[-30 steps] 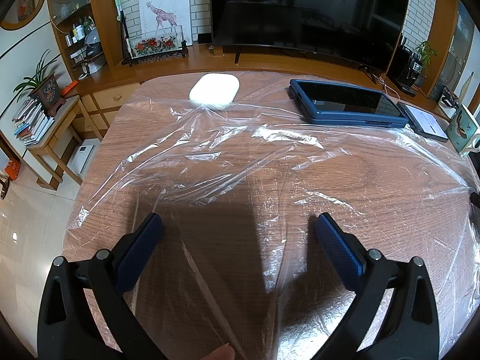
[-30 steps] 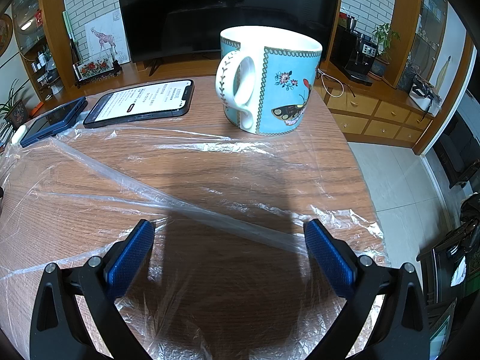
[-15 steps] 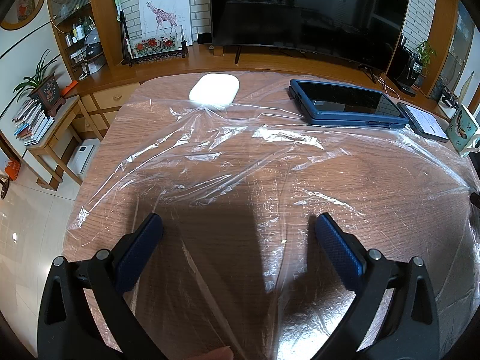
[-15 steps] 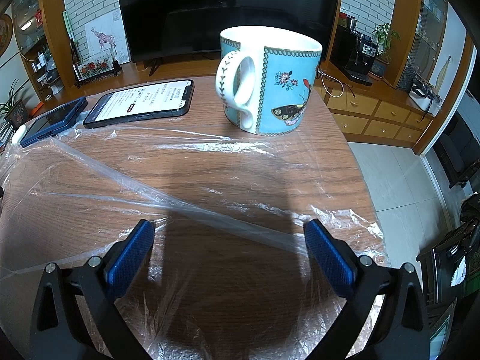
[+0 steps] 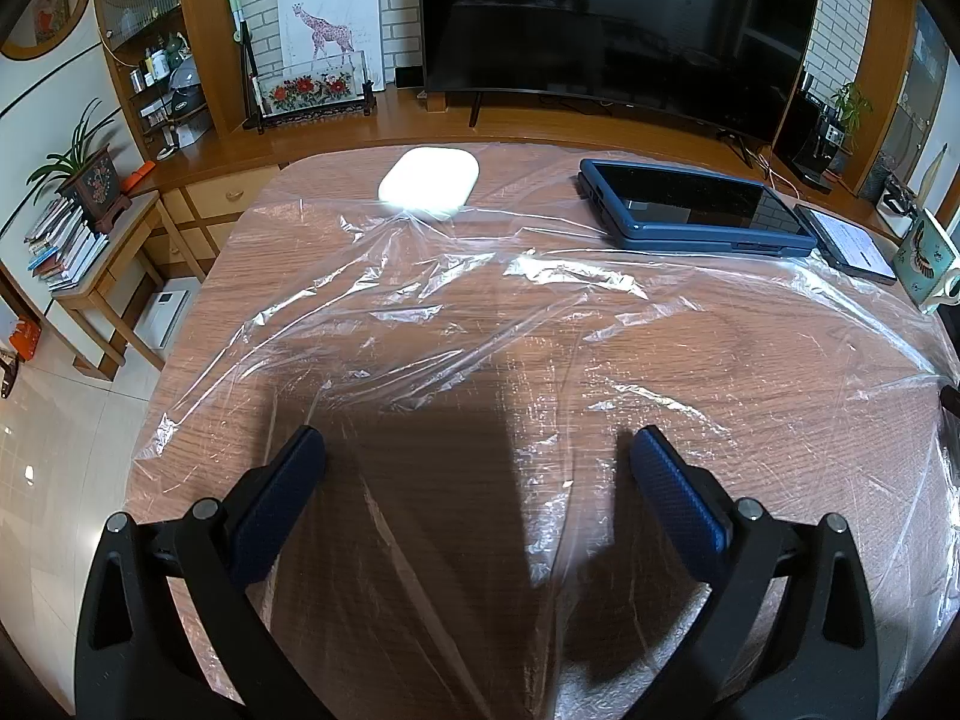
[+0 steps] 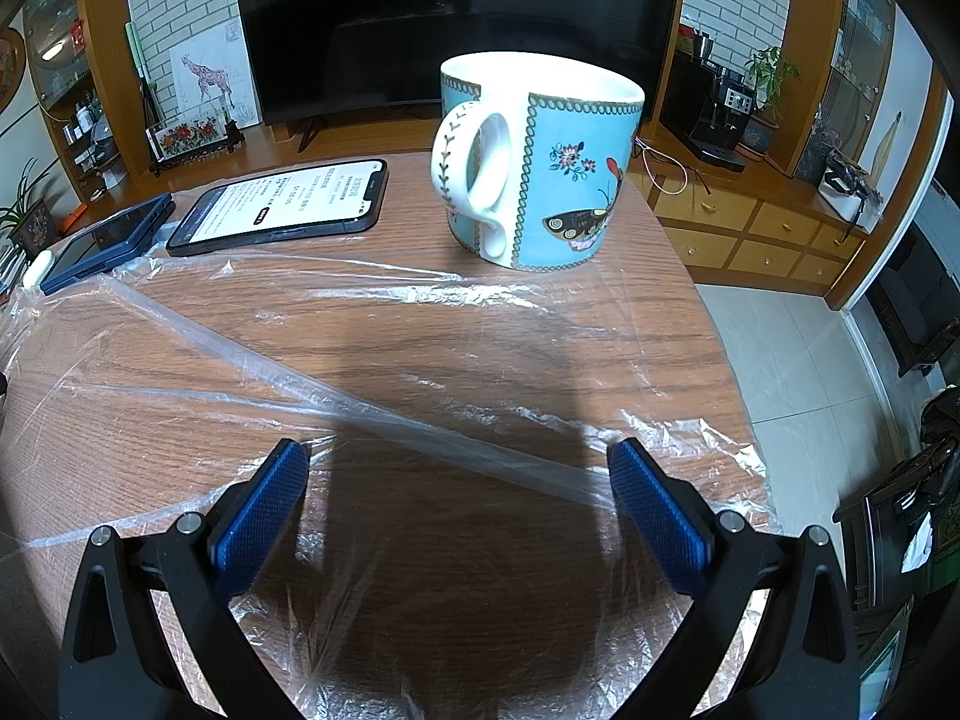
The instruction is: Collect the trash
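Across the tabletop (image 5: 252, 276), edge to edge, lies thin plastic film (image 5: 540, 312): light, limp, slippery, easily torn. Left claw (image 5: 474, 468) and right claw (image 6: 456, 480) hover wide open, empty. Best hold: the raised ridge (image 6: 420, 426).

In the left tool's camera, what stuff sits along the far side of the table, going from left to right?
White oval gadget → blue-cased tablet → black phone → butterfly mug at the picture's right edge. The clear plastic wrap lies in front of them all.
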The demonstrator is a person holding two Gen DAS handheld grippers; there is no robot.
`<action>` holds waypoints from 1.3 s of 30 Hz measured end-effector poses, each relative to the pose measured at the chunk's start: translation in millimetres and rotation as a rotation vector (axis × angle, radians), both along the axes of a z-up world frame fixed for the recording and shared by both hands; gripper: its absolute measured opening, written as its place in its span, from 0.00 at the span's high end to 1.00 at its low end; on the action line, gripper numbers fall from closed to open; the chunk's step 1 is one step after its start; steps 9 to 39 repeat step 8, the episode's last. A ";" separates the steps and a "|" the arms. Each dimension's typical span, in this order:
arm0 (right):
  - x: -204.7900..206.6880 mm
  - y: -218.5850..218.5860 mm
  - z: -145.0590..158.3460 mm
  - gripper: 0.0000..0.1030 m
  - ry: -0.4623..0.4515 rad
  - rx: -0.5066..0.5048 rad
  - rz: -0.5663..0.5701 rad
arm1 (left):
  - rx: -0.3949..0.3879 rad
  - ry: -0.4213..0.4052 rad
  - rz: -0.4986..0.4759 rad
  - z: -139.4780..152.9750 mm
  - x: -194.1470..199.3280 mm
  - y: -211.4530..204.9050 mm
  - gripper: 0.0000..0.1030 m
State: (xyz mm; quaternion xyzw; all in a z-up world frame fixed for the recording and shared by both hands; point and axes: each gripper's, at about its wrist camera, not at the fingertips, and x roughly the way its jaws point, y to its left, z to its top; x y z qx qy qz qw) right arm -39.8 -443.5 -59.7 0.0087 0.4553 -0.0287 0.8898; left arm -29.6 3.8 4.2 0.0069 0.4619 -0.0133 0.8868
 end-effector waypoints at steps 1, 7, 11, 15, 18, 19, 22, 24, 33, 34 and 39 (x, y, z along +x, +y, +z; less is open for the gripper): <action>-0.4 -0.3 0.0 0.04 0.000 0.000 0.000 | 0.000 0.000 0.000 0.0 -0.1 -0.2 0.01; -0.4 -0.5 0.0 0.04 0.000 0.000 0.000 | 0.000 0.000 0.000 0.1 -0.2 -0.1 0.01; 0.0 -0.1 0.0 0.04 0.000 0.000 0.000 | 0.000 0.000 0.000 0.0 -0.4 -0.2 0.01; 0.0 -0.1 0.0 0.04 0.000 0.000 0.000 | 0.000 0.000 0.000 0.0 -0.4 -0.2 0.01; 0.0 -0.1 0.0 0.04 0.000 0.000 0.000 | 0.000 0.000 0.000 0.0 -0.4 -0.2 0.01; 0.0 -0.1 0.0 0.04 0.000 0.000 0.000 | 0.000 0.000 0.000 0.0 -0.4 -0.2 0.01; 0.0 -0.1 0.0 0.04 0.000 0.000 0.000 | 0.000 0.000 0.000 0.0 -0.4 -0.2 0.01; 0.0 -0.1 0.0 0.04 0.000 0.000 0.000 | 0.000 0.000 0.000 0.0 -0.4 -0.2 0.01; 0.0 -0.1 0.0 0.04 0.000 0.000 0.000 | 0.000 0.000 0.000 0.0 -0.4 -0.2 0.01; 0.0 -0.1 0.0 0.04 0.000 0.000 0.000 | 0.000 0.000 0.000 0.0 -0.4 -0.2 0.01; 0.0 -0.1 0.0 0.04 0.000 0.000 0.000 | 0.000 0.000 0.000 0.0 -0.4 -0.2 0.01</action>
